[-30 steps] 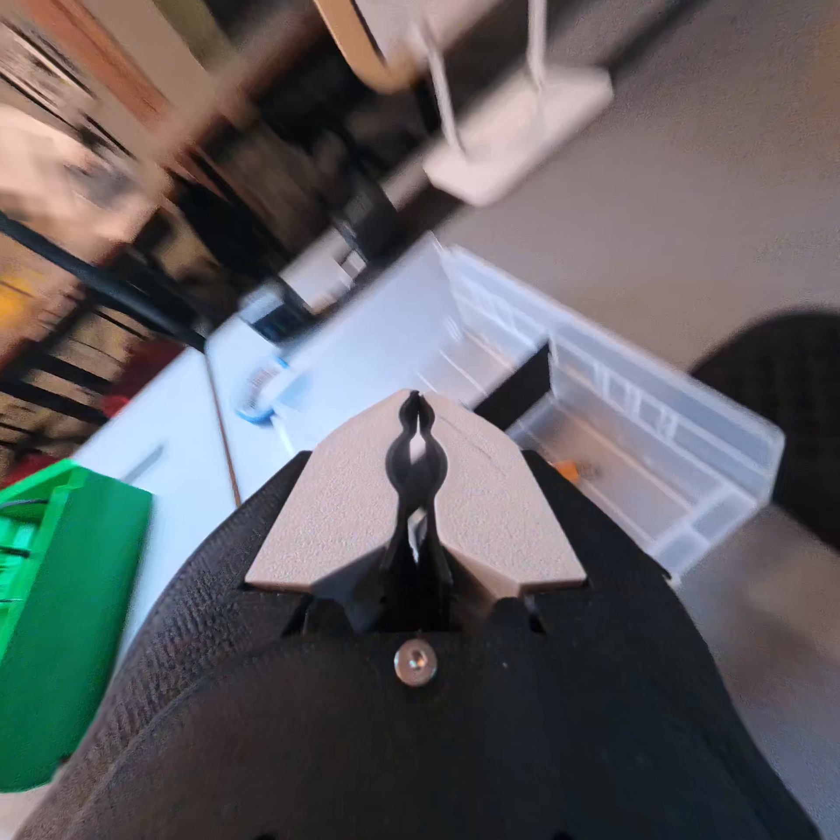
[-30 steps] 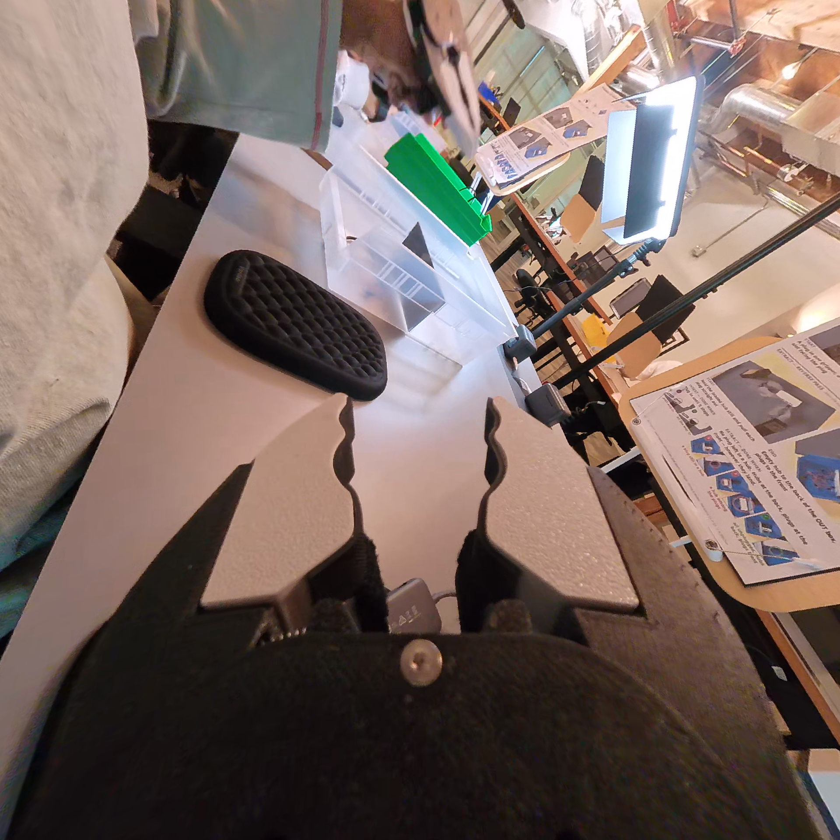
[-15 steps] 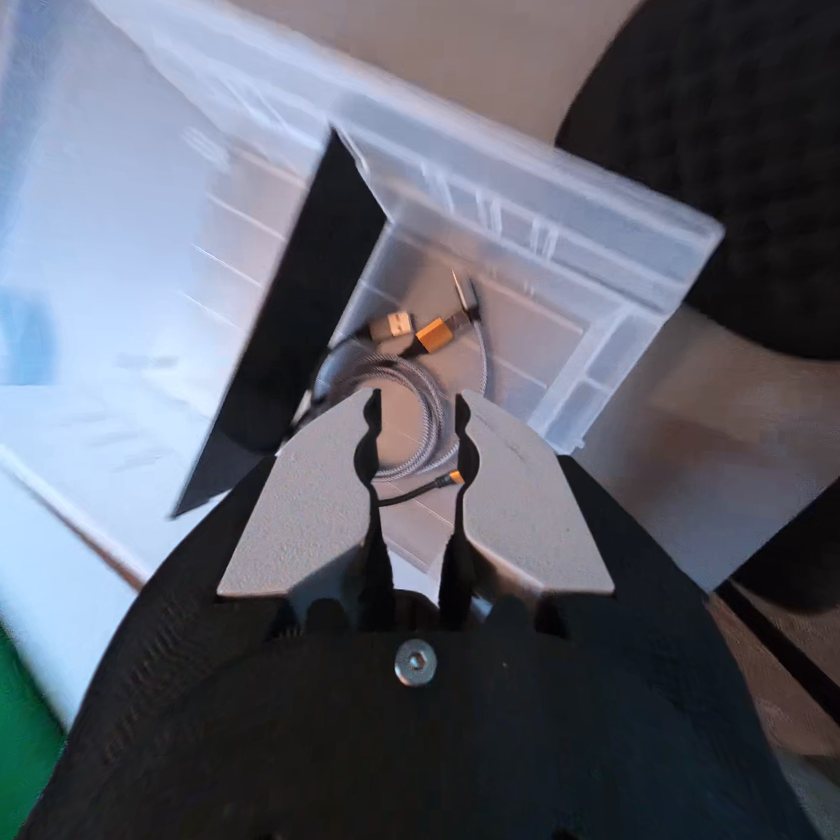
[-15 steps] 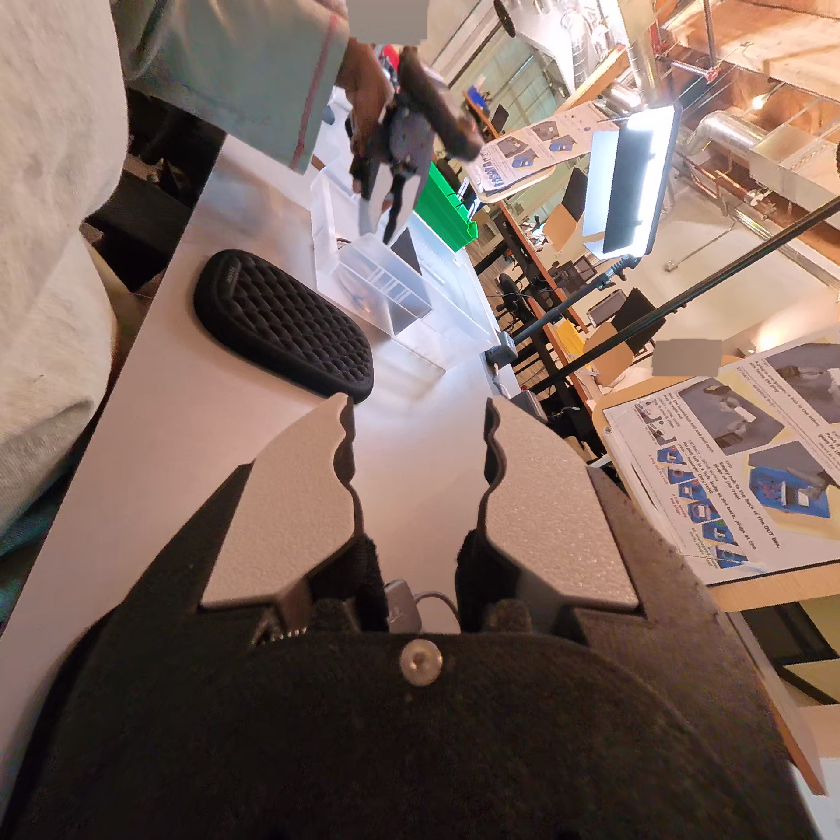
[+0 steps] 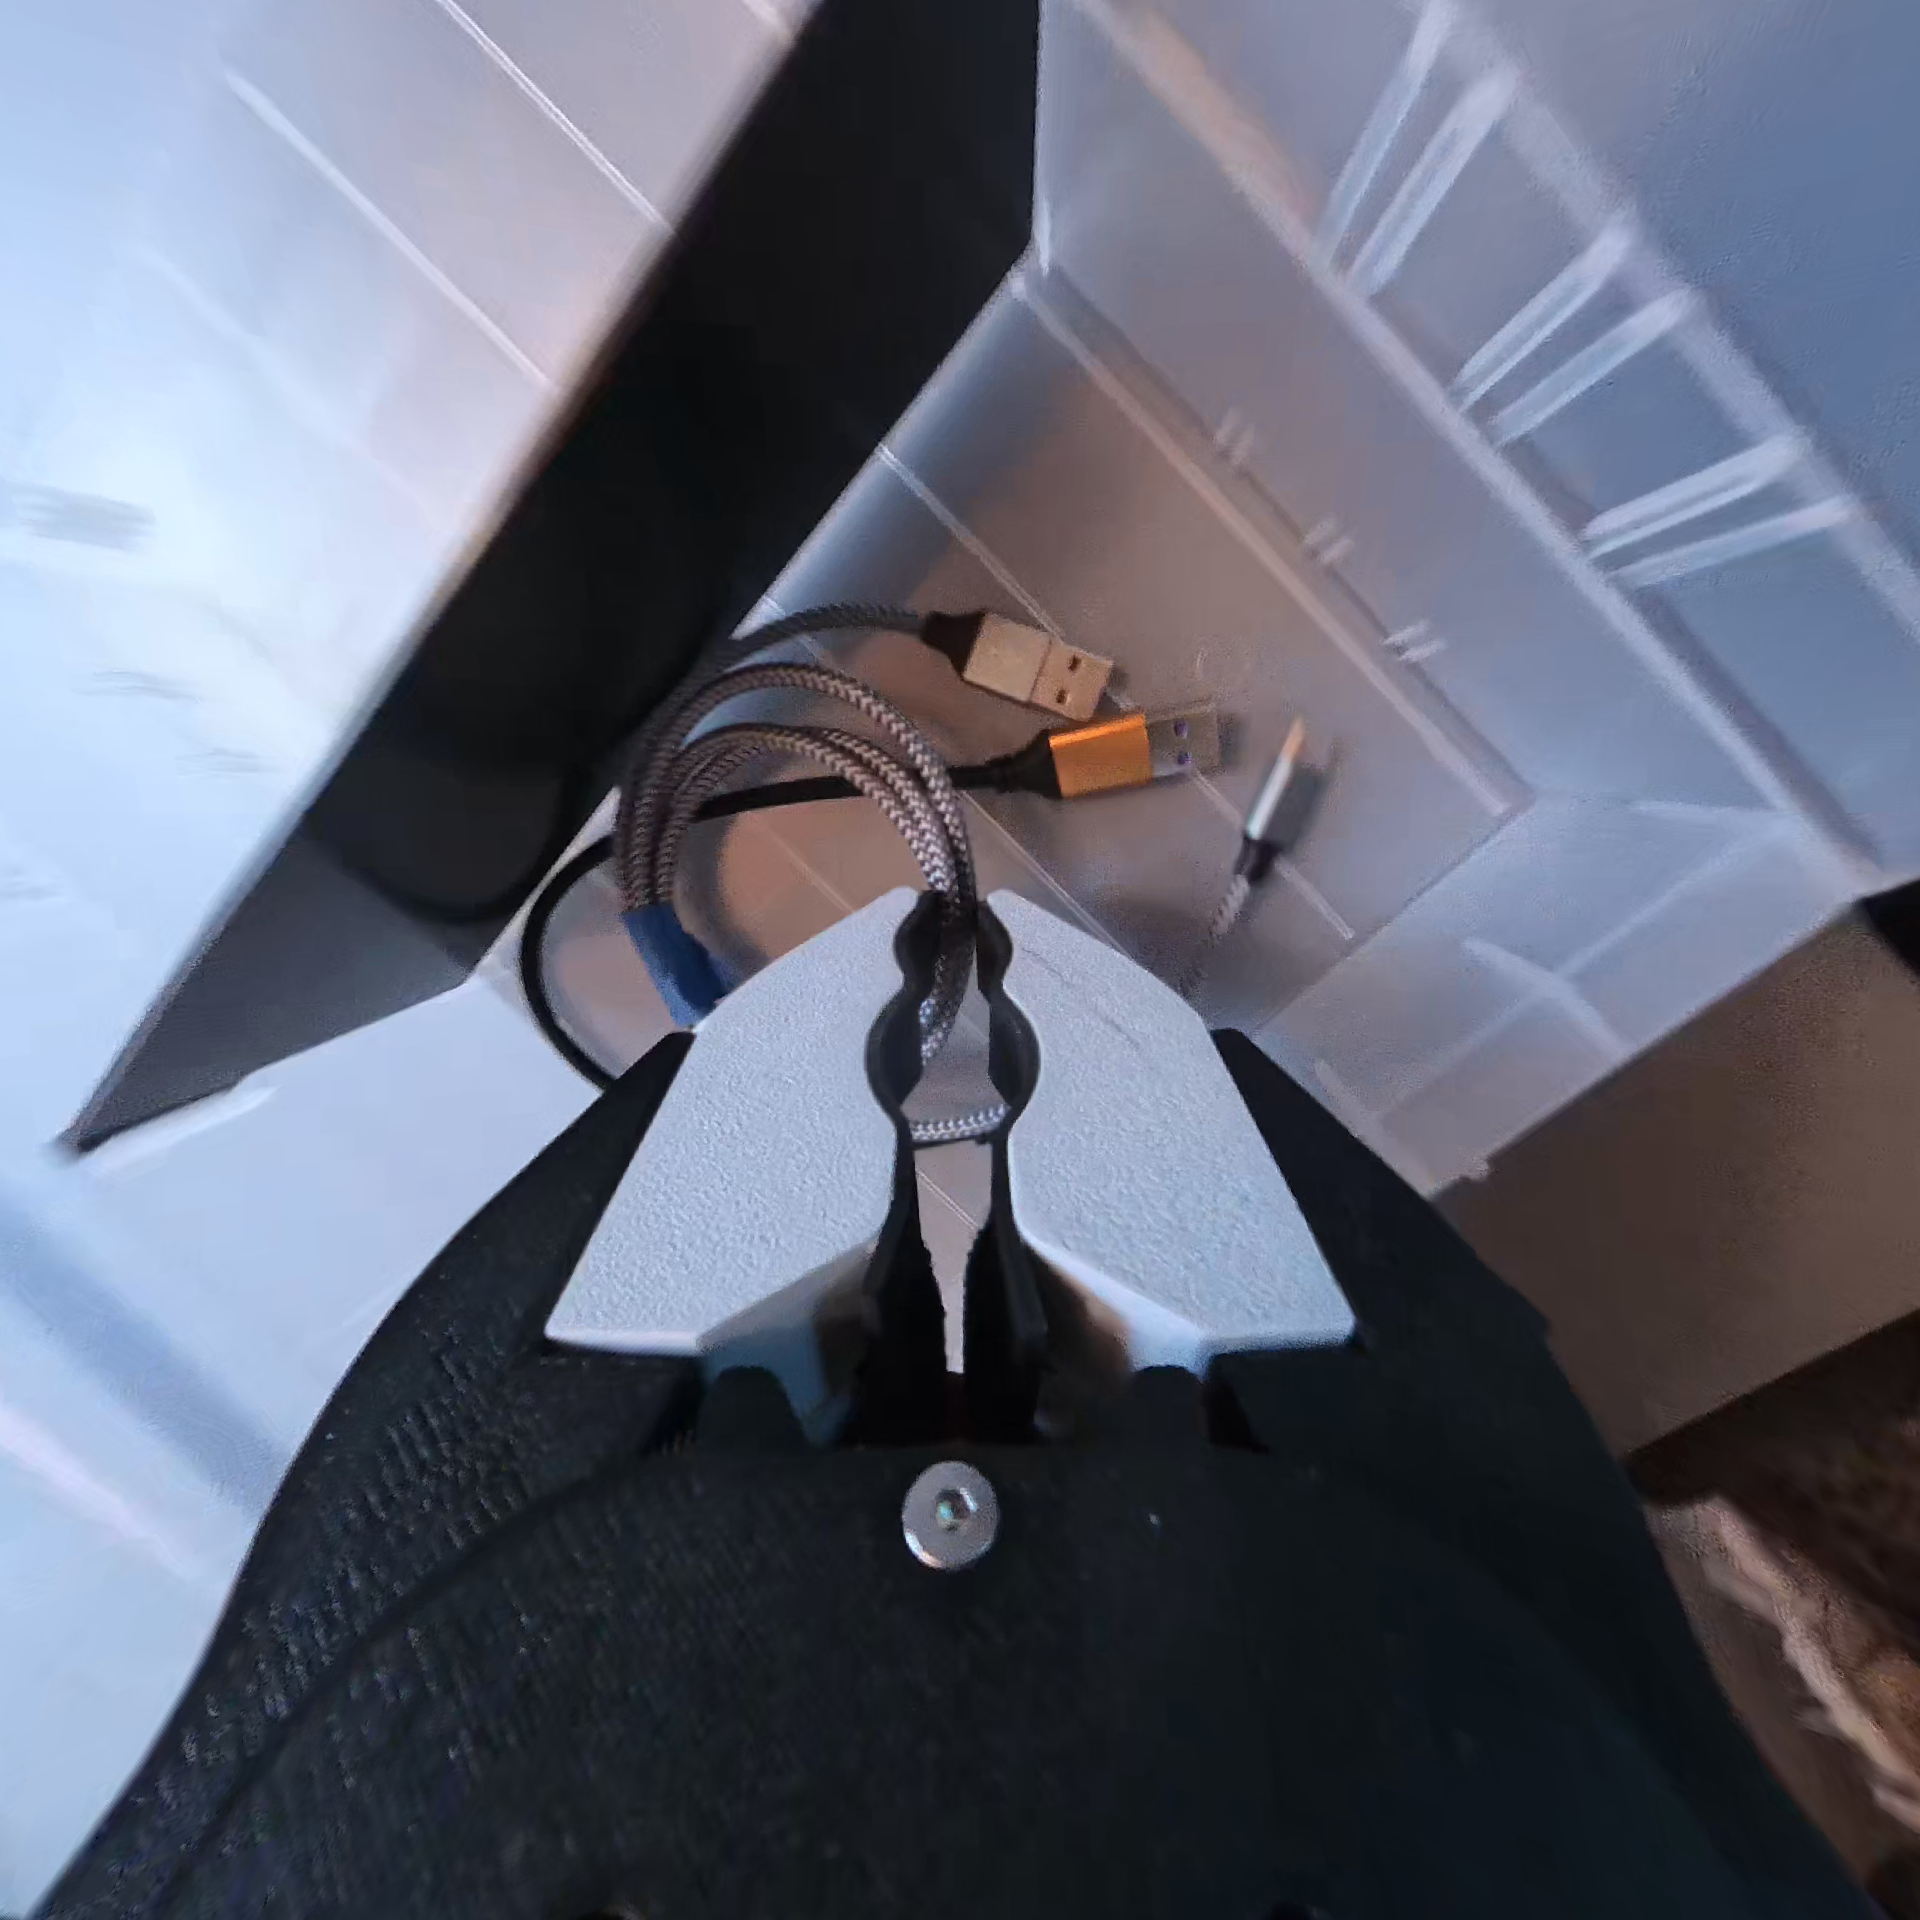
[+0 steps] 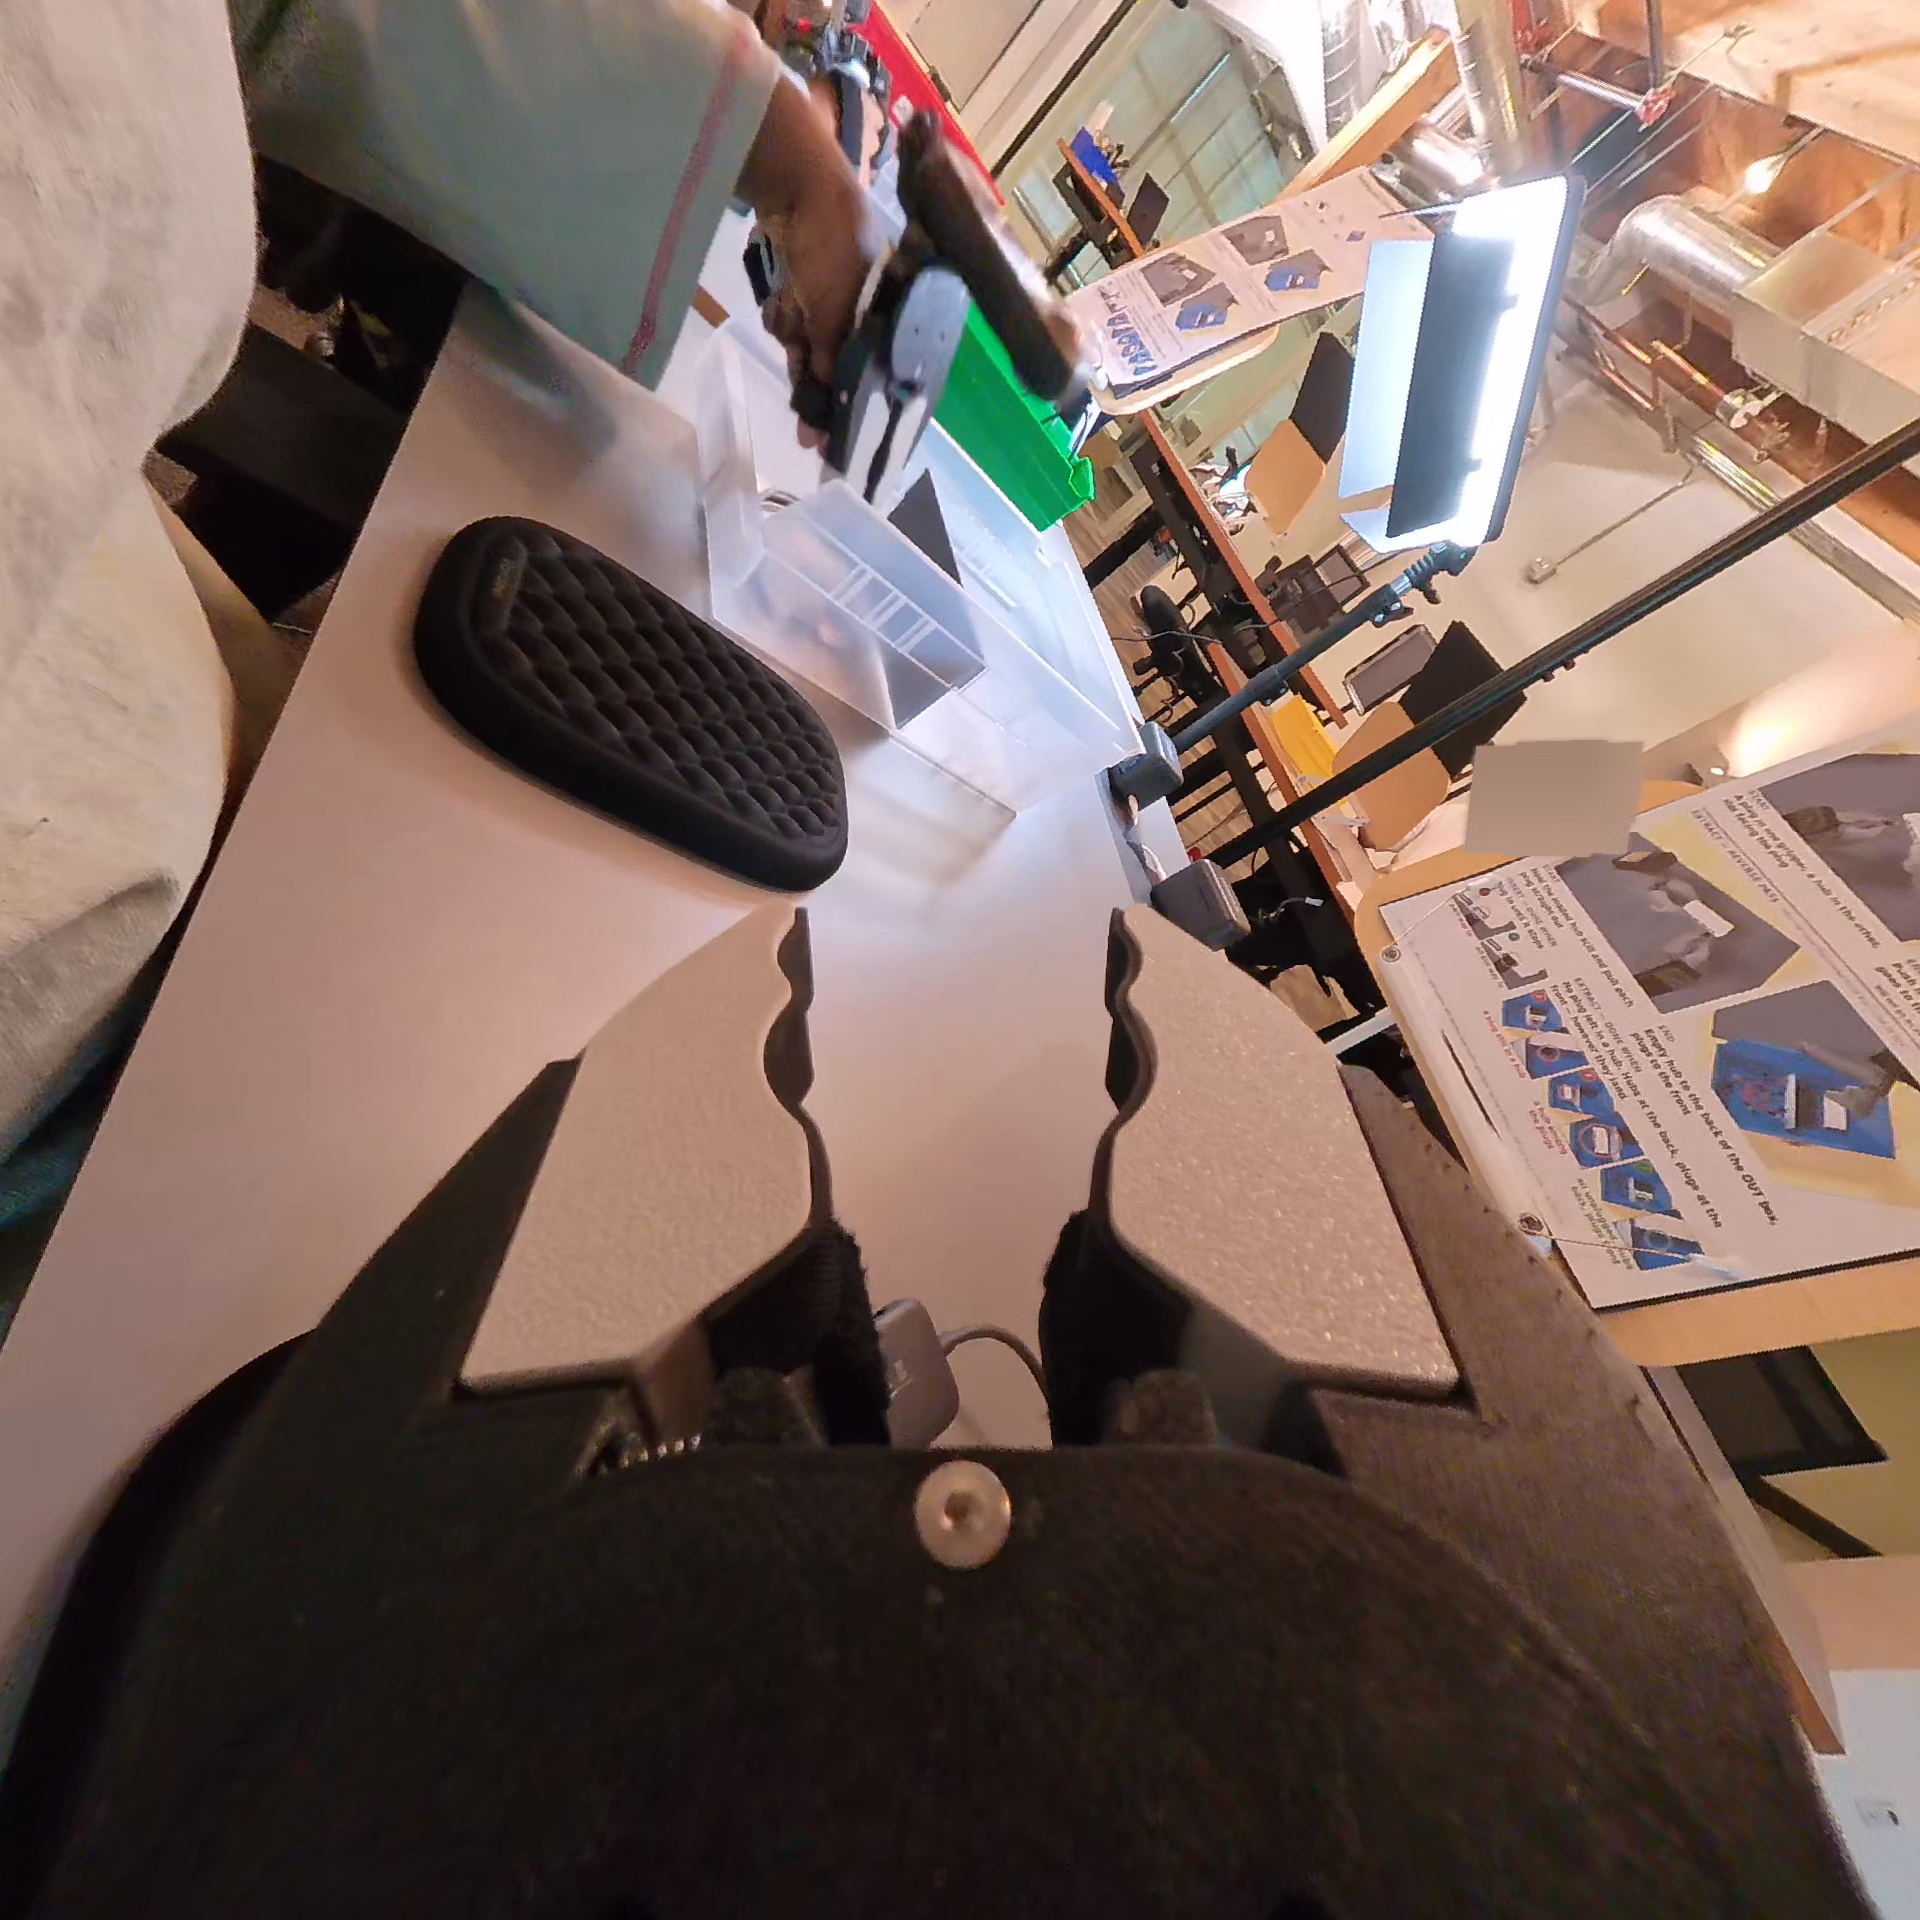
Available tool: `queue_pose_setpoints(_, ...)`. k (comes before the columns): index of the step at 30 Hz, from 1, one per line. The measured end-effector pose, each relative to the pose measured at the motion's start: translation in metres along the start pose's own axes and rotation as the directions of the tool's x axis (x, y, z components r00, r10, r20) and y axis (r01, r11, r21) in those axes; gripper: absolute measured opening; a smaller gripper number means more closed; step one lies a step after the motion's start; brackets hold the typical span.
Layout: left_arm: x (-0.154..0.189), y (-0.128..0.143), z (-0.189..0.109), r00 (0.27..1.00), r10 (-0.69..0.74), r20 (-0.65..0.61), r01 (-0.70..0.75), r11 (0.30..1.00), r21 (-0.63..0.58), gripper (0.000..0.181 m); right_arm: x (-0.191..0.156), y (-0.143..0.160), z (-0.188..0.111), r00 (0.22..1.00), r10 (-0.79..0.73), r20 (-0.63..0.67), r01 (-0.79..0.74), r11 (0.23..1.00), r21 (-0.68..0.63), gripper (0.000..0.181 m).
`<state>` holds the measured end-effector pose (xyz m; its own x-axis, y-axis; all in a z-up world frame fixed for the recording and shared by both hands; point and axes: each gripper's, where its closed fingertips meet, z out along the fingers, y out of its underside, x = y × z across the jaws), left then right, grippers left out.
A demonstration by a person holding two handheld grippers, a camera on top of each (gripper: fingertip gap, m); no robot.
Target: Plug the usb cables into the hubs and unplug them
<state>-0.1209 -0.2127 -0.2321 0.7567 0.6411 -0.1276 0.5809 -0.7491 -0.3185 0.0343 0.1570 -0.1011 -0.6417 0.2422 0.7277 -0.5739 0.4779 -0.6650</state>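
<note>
Looks like a workshop or lab space, kind of a converted warehouse. Bare wood joists (image 6: 1808, 83) and shiny ducts (image 6: 1704, 249) run overhead, an LED panel (image 6: 1455, 353) sits on a stand, and long orange-edged benches (image 6: 1226, 582) with office chairs (image 6: 1174, 634) stretch back. Instruction sheets (image 6: 1683, 1049) are pinned on boards, and a white table (image 6: 436, 997) holds clear bins (image 6: 862, 613) and a green bin (image 6: 997, 426).

Grey wavy-edged tongs (image 5: 948, 920), black textured body, silver screw (image 5: 949, 1510), pale green sleeve (image 6: 540, 135)
</note>
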Motion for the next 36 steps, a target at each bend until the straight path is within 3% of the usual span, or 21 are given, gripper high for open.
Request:
queue_pose_setpoints(1, -0.003, -0.006, -0.012, 0.999, -0.026, 0.022, 0.025, 0.998, 0.065, 0.007, 0.0, 0.0, 0.0, 1.0, 0.001, 0.0, -0.001, 1.0, 0.003, 0.054)
queue_pose_setpoints(4, -0.016, -0.023, -0.059, 0.985, -0.107, 0.137, 0.066, 0.959, 0.276, 0.005, -0.002, 0.0, 0.003, 1.0, 0.004, 0.006, -0.004, 1.0, 0.007, 0.054)
queue_pose_setpoints(7, -0.021, -0.046, -0.113, 0.952, -0.196, 0.235, 0.046, 0.851, 0.524, 0.004, -0.004, 0.0, 0.006, 1.0, 0.005, 0.013, -0.006, 1.0, 0.011, 0.054)
queue_pose_setpoints(10, -0.005, -0.071, -0.157, 0.946, -0.236, 0.223, 0.009, 0.706, 0.708, 0.004, -0.004, -0.004, 0.011, 1.0, 0.015, 0.005, -0.015, 0.999, 0.041, 0.054)
queue_pose_setpoints(13, 0.027, -0.095, -0.177, 0.968, -0.198, 0.157, -0.007, 0.599, 0.801, 0.004, -0.002, -0.014, 0.022, 0.999, 0.025, -0.025, -0.022, 0.995, 0.096, 0.053)
queue_pose_setpoints(17, 0.075, -0.129, -0.173, 0.992, -0.092, 0.087, -0.024, 0.537, 0.843, 0.004, 0.0, -0.035, 0.044, 0.99, 0.127, -0.056, -0.11, 0.965, 0.239, 0.048)
queue_pose_setpoints(21, 0.131, -0.16, -0.148, 0.999, 0.053, 0.01, -0.037, 0.539, 0.841, 0.004, -0.017, -0.056, 0.07, 0.971, 0.231, 0.058, -0.236, 0.904, 0.357, 0.045)
queue_pose_setpoints(27, 0.179, -0.186, -0.119, 0.982, 0.175, -0.065, -0.047, 0.568, 0.822, 0.004, -0.036, -0.035, 0.1, 0.972, 0.216, 0.088, -0.23, 0.953, 0.196, 0.041)
queue_pose_setpoints(36, 0.194, -0.193, -0.106, 0.972, 0.21, -0.103, -0.043, 0.591, 0.806, 0.004, -0.035, -0.034, 0.105, 0.963, 0.251, 0.099, -0.266, 0.947, 0.183, 0.015)
